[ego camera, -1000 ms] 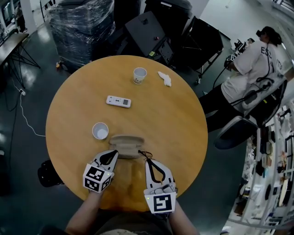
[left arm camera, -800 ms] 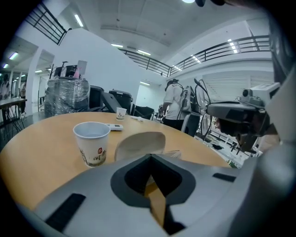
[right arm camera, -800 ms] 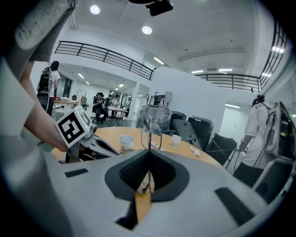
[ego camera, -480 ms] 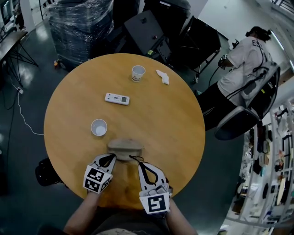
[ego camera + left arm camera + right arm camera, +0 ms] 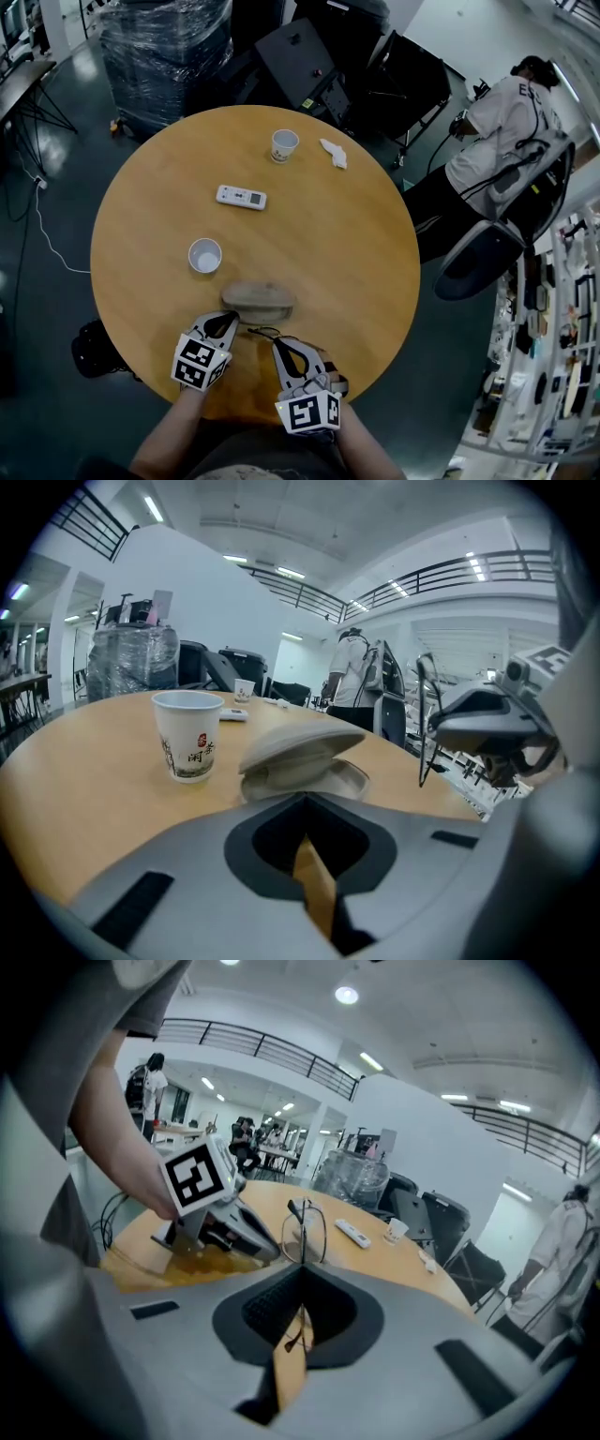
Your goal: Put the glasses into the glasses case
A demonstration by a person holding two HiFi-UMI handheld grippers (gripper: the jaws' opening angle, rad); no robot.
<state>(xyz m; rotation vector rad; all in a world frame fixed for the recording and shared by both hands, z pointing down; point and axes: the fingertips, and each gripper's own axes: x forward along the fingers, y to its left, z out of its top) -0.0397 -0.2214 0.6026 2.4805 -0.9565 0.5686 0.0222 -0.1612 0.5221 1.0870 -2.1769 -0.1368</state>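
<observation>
The beige glasses case [image 5: 258, 300] lies near the table's front edge, its lid half raised over the base [image 5: 302, 757]. My right gripper [image 5: 276, 341] is shut on the thin wire glasses [image 5: 305, 1228], which stick up from its tips just in front of the case, a little to its right. In the left gripper view the glasses [image 5: 424, 731] hang beside the case. My left gripper [image 5: 230, 320] has its jaws together with nothing between them; its tips [image 5: 305, 799] sit close to the case's near left end.
A white paper cup [image 5: 204, 255] stands left of the case, close to my left gripper [image 5: 202, 1181]. Farther back lie a remote [image 5: 241, 197], a second cup [image 5: 284, 145] and a crumpled tissue [image 5: 333, 153]. A person works beyond the table's right side.
My right gripper has sunk and drawn left and back toward me with the glasses. The left gripper and the case have barely shifted.
</observation>
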